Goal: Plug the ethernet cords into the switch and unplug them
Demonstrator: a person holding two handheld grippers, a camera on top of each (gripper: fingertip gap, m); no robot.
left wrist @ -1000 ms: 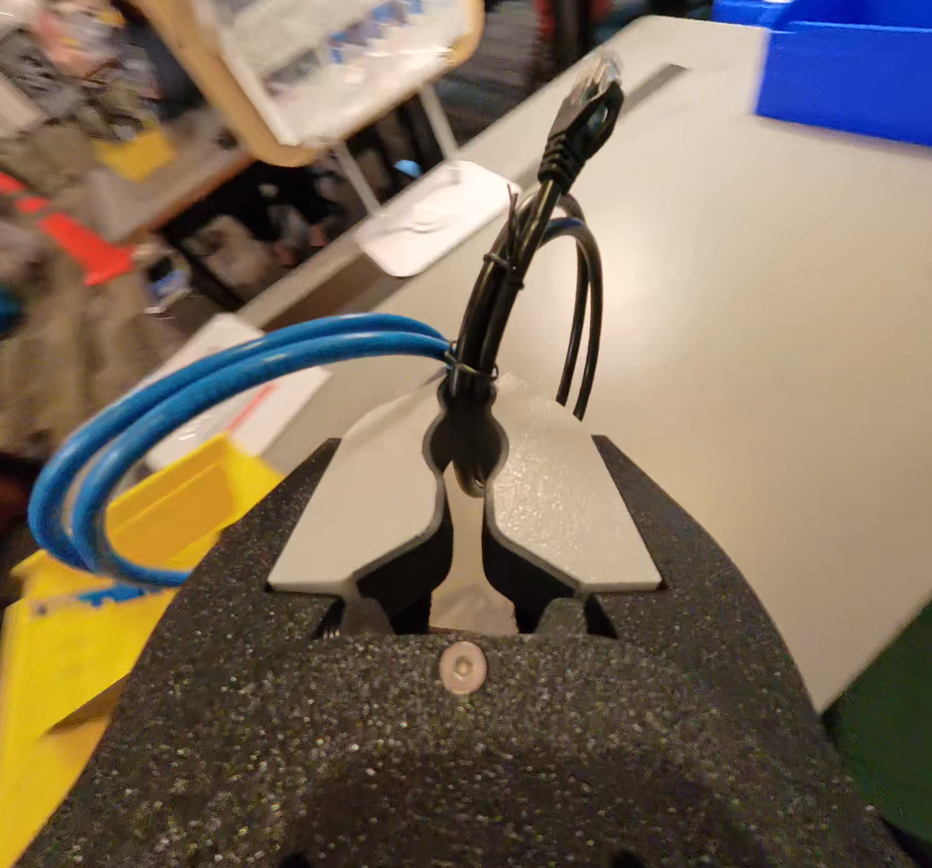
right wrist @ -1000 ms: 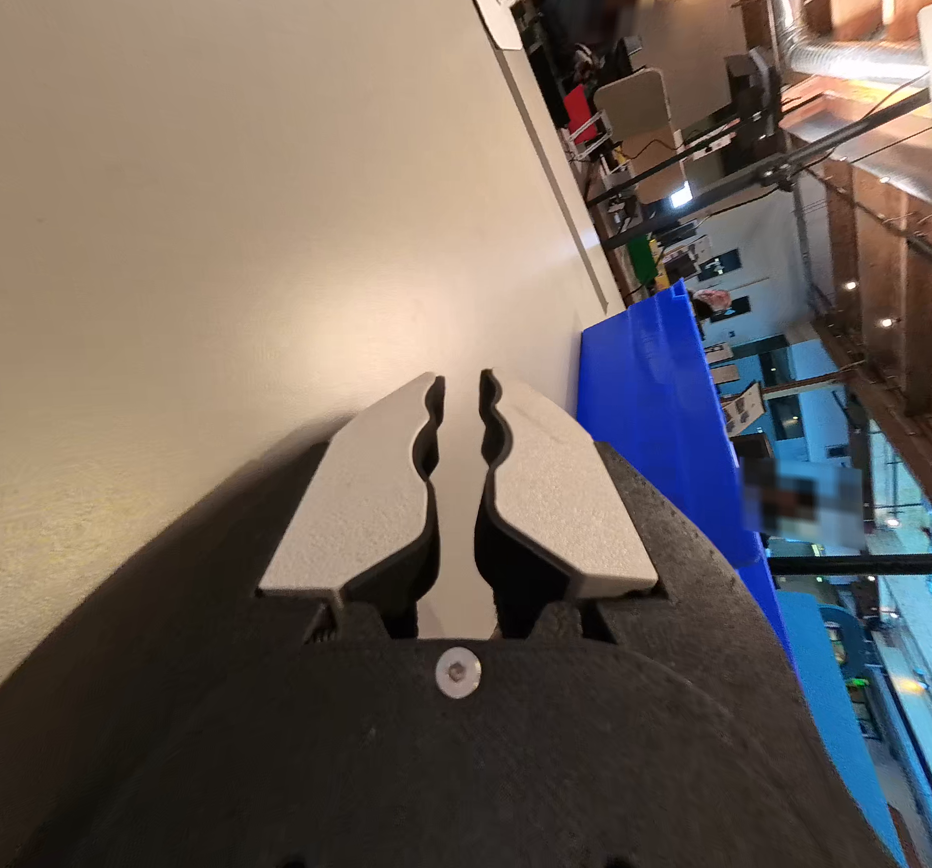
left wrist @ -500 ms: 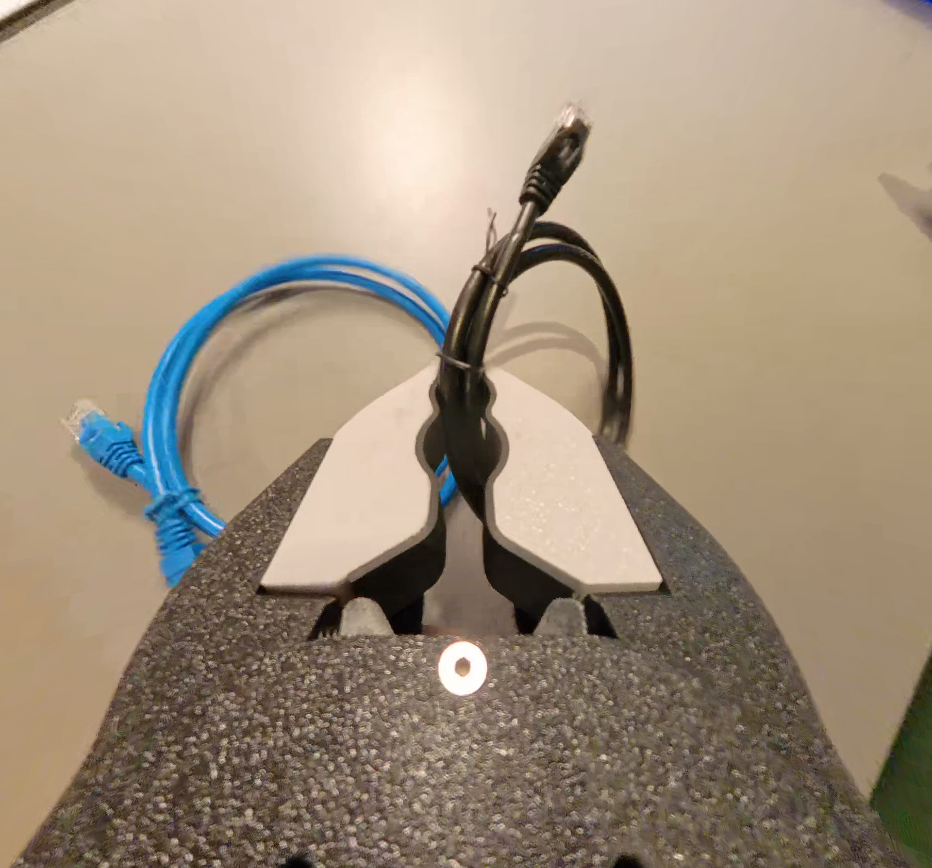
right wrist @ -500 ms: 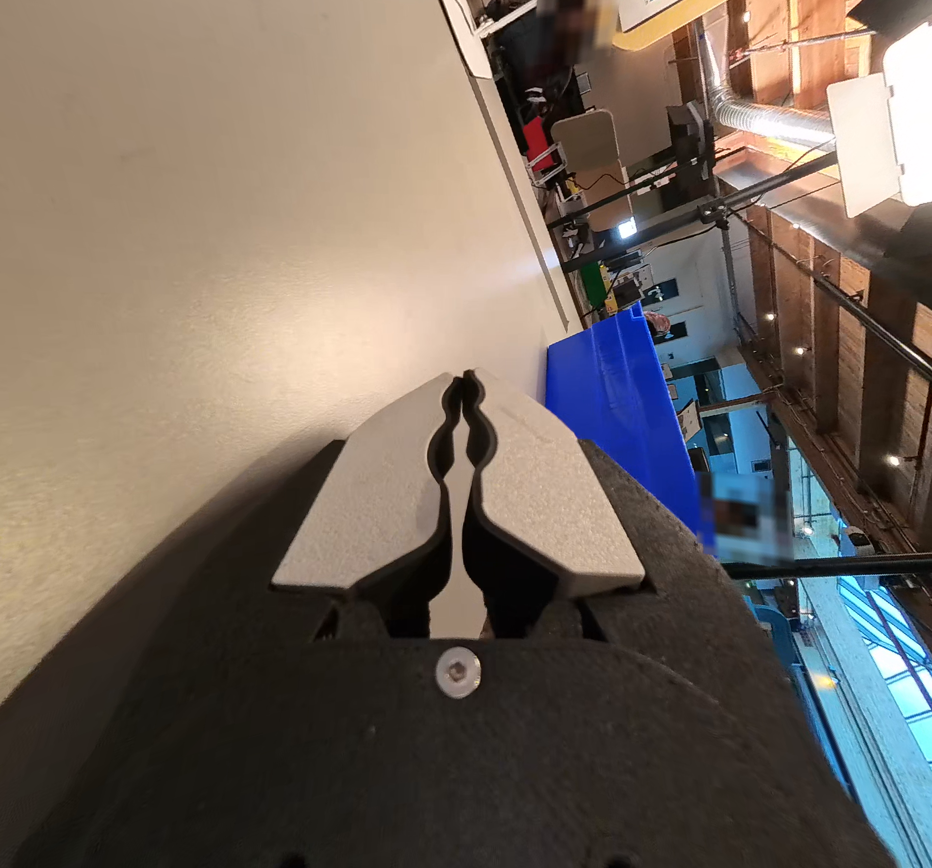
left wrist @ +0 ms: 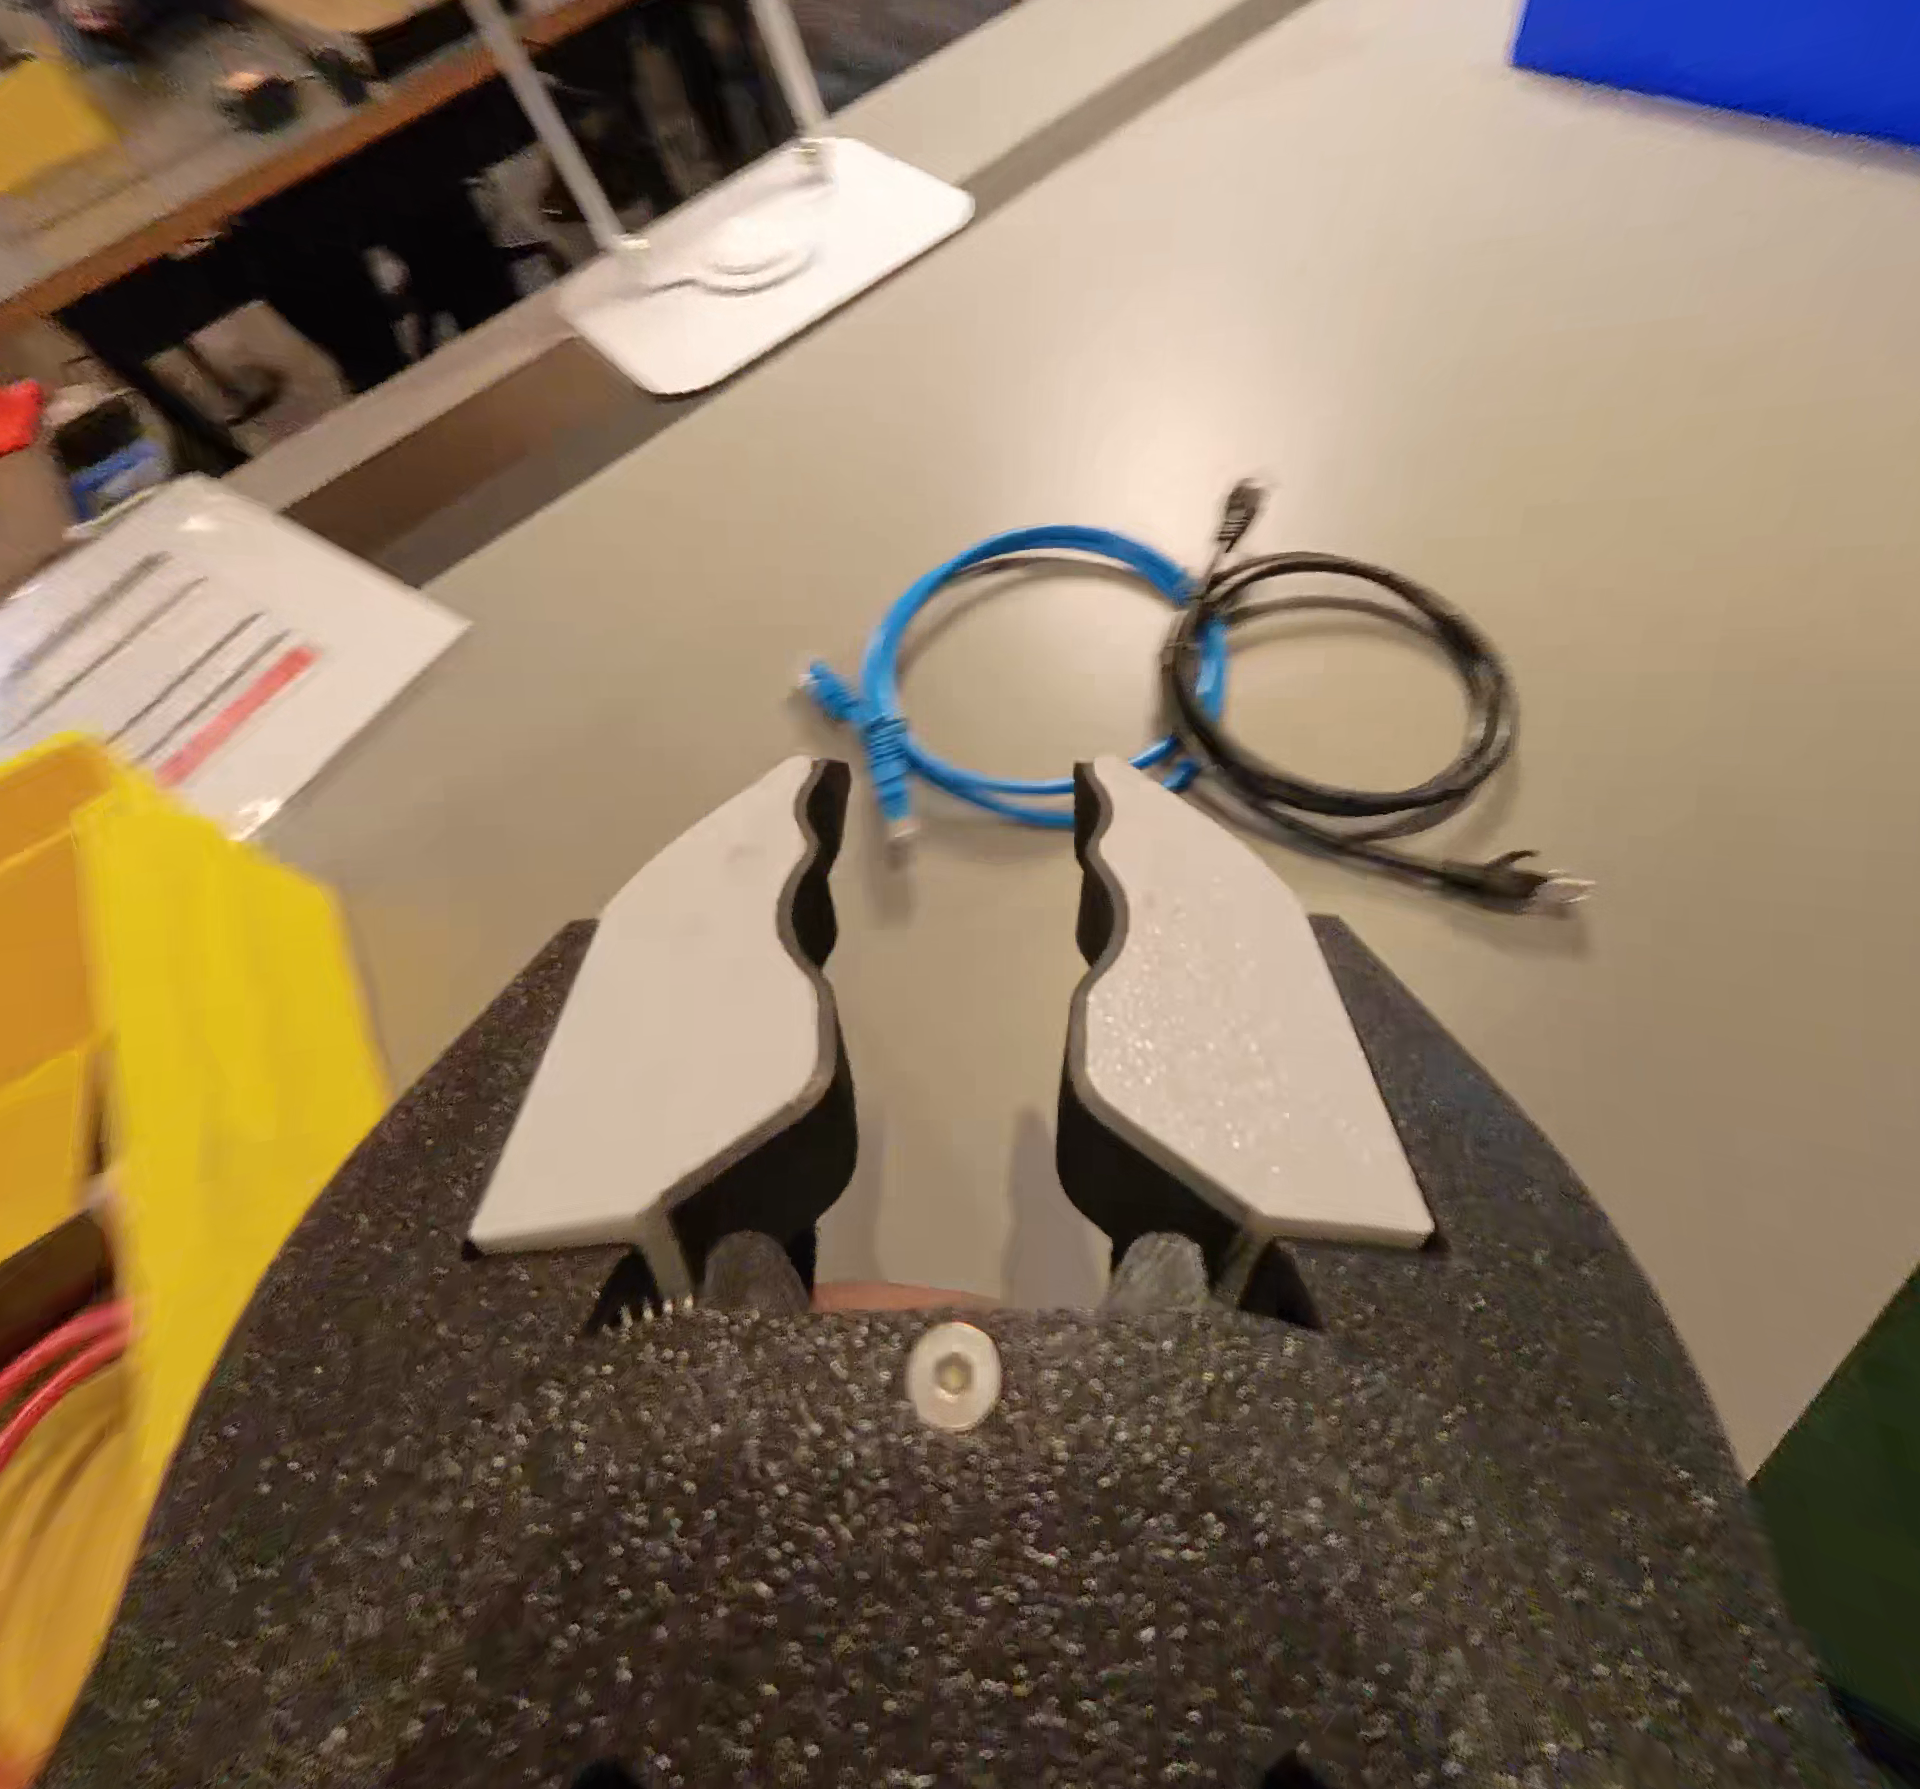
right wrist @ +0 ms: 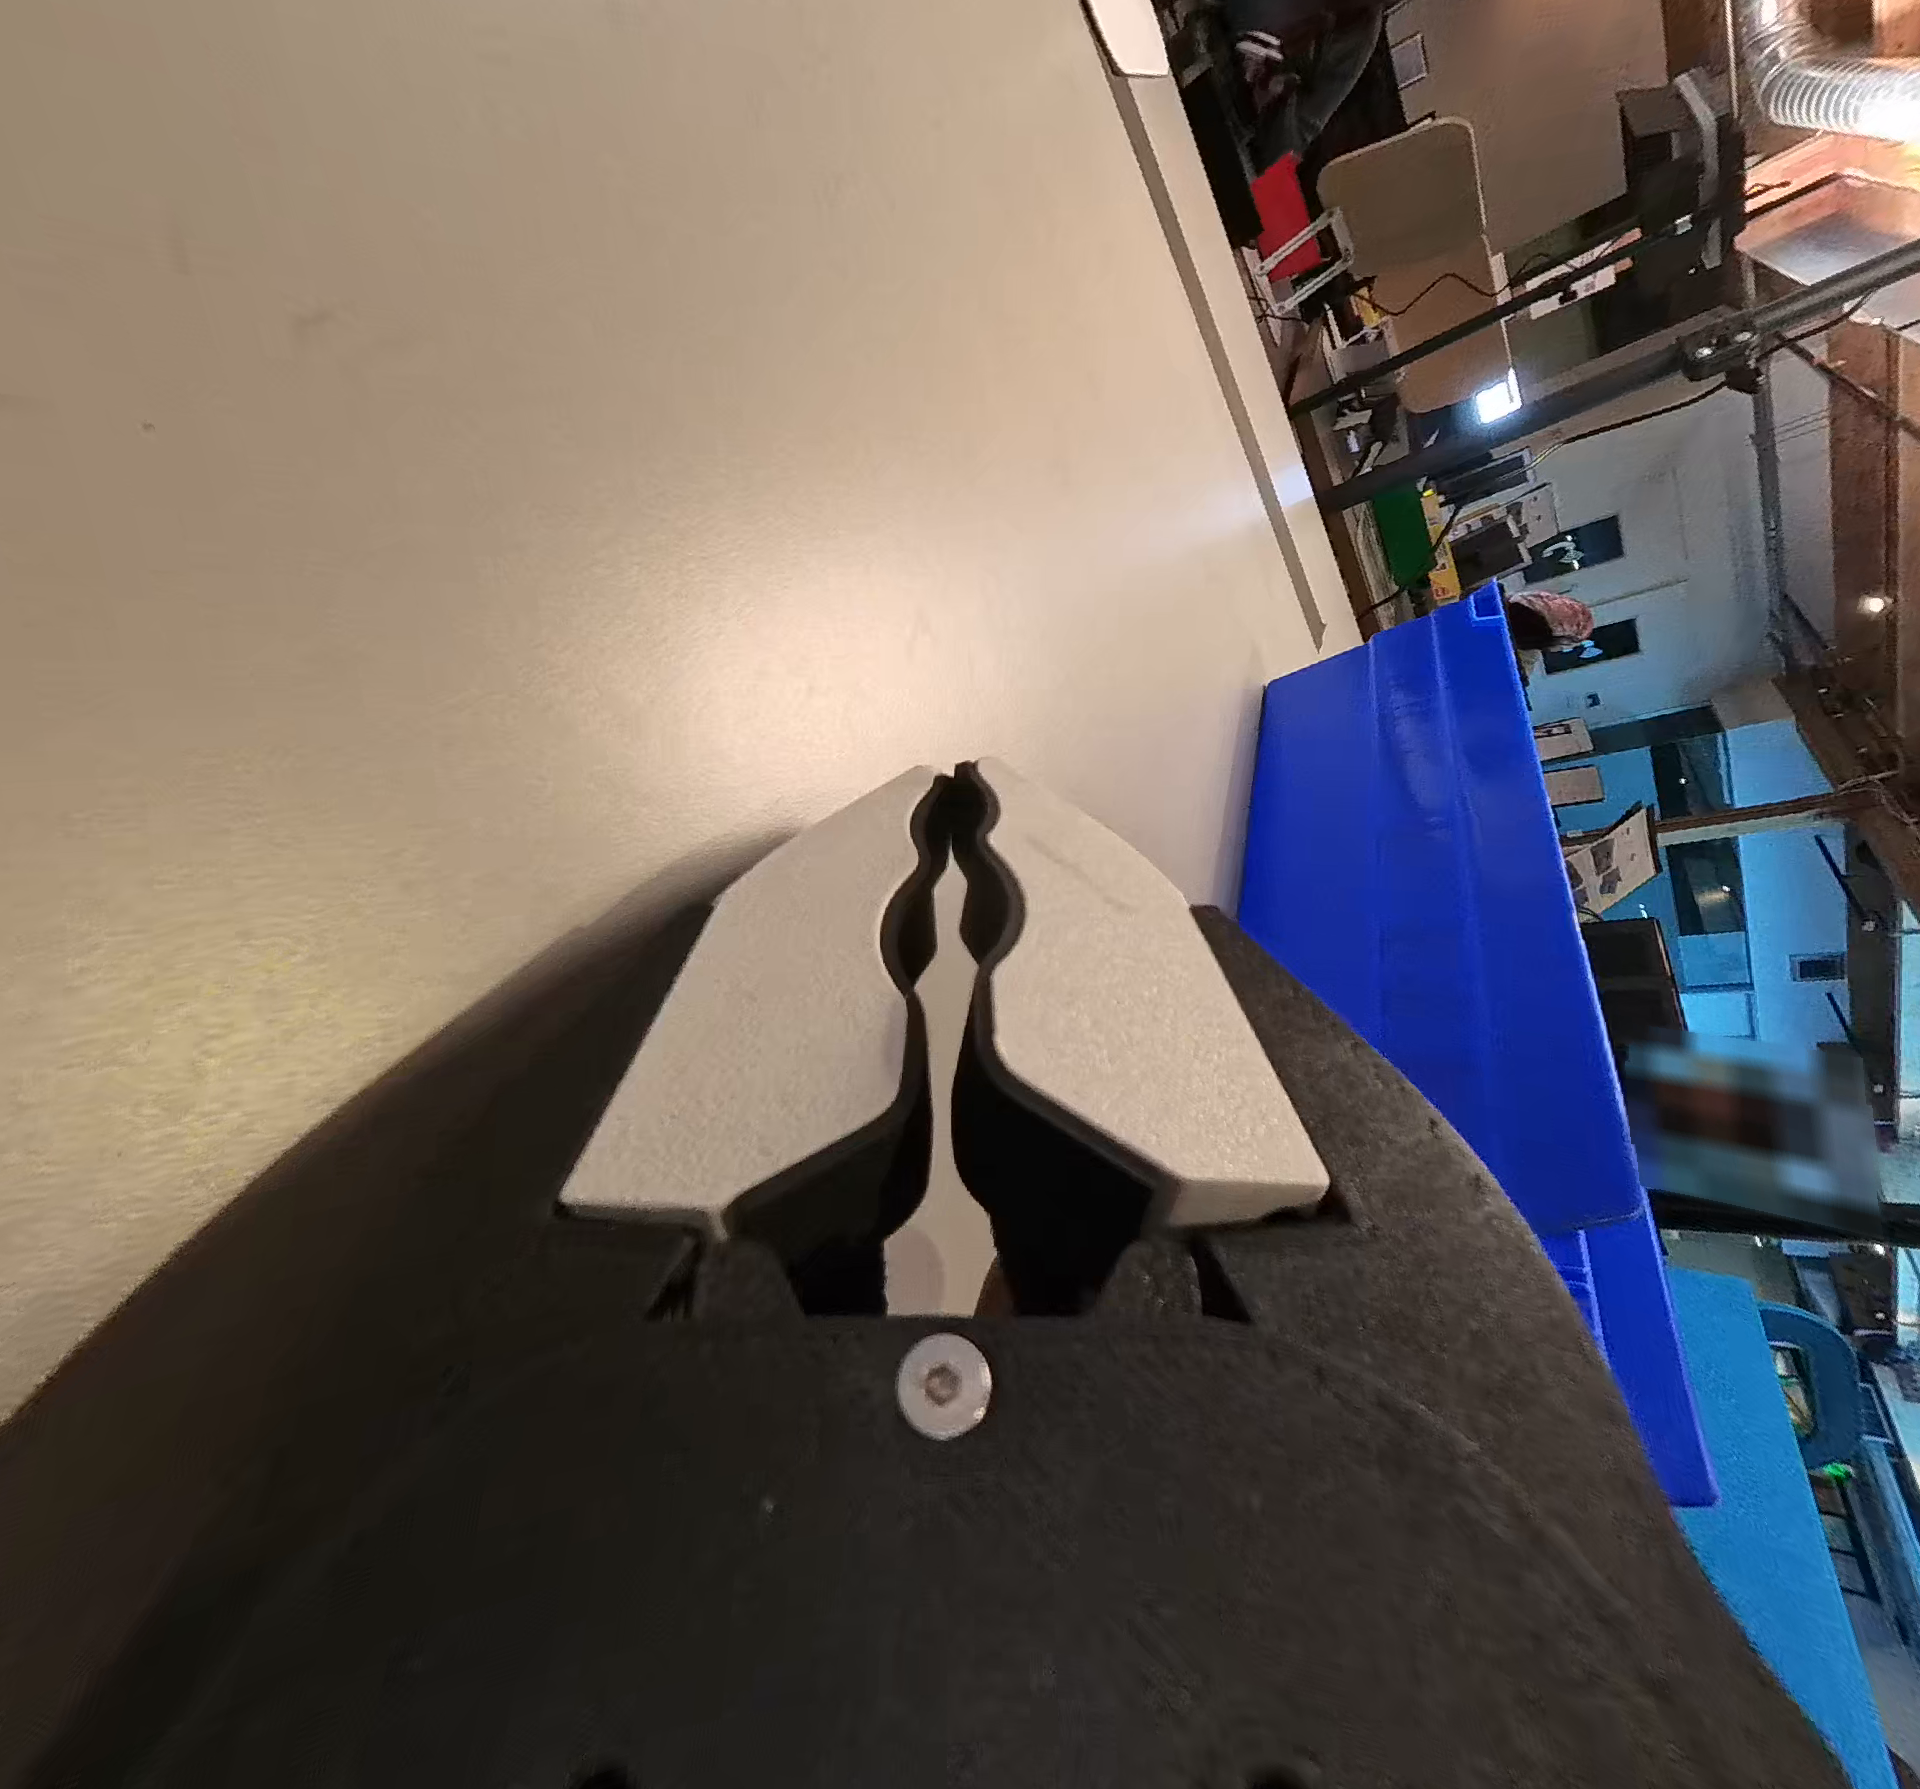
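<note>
- My left hand-held gripper [left wrist: 961,809] hangs above the beige bench [left wrist: 1455,368], fingers spread wide, empty.
- Coiled blue ethernet cord [left wrist: 1039,659] and coiled black ethernet cord [left wrist: 1361,690] lie flat just past the fingertips, loops overlapping; I judge them staged for plugging.
- No switch in either view.
- Yellow plastic bin [left wrist: 197,1064] sits at the left, red cords inside.
- My right hand-held gripper [right wrist: 964,771] is rolled sideways, low along the bench beside the blue plastic bin [right wrist: 1434,908], fingers nearly touching, gripping nothing.

Blue ethernet cord [left wrist: 1049,659] and black ethernet cord [left wrist: 1351,700], both coiled flat, overlapping, just ahead of open left claw [left wrist: 961,783].
</note>
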